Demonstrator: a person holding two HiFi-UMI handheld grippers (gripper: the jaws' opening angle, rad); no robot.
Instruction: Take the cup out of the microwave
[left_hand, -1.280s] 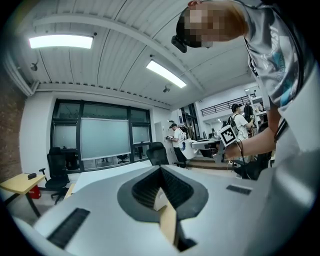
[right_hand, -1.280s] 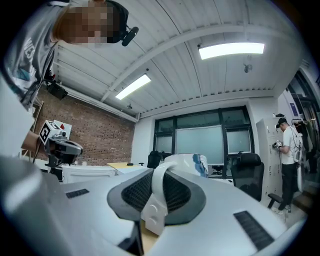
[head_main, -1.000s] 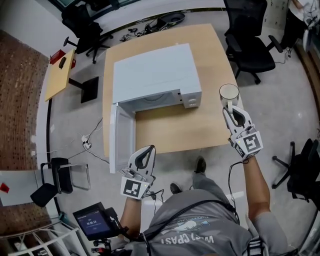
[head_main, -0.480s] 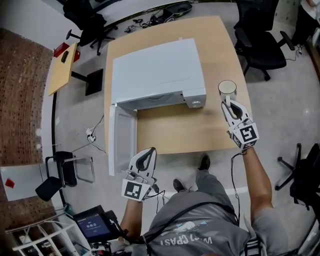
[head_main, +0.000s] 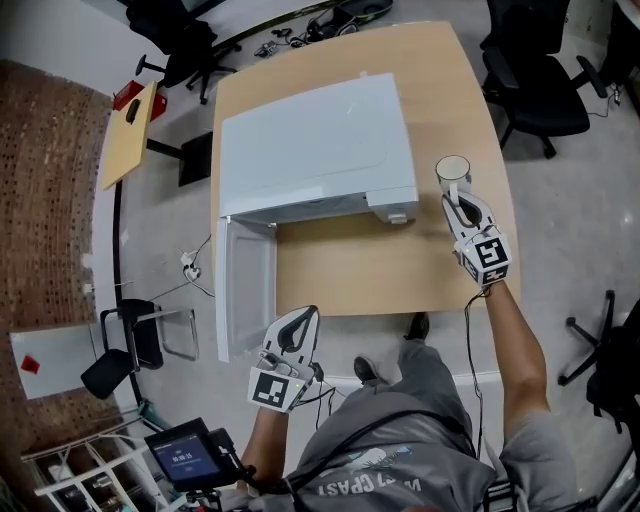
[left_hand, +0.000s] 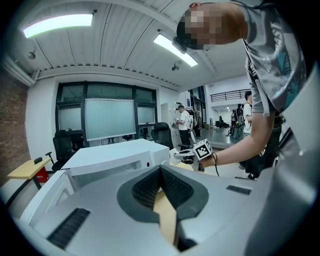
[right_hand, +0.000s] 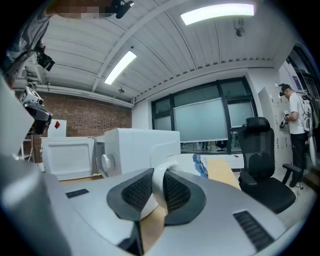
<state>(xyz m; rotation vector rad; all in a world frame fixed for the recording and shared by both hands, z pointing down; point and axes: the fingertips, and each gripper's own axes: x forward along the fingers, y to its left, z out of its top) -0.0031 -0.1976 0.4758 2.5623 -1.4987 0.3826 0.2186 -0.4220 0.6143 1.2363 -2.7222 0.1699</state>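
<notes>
Although the microwave (head_main: 310, 145) door (head_main: 245, 290) hangs open, the white cup (head_main: 453, 171) is already out.
The right claw (head_main: 463, 203) clamps the cup's handle at the desk's (head_main: 350, 270) right edge, beside the microwave; whether the cup has touched down is unclear, so setting down and release seem left. The left claw (head_main: 306, 314) is closed, empty.

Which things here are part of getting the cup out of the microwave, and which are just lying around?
Job: cup, handle clamped in right hand-held gripper; microwave, door open.
Lying about: black office chair, small side table, floor cables.
</notes>
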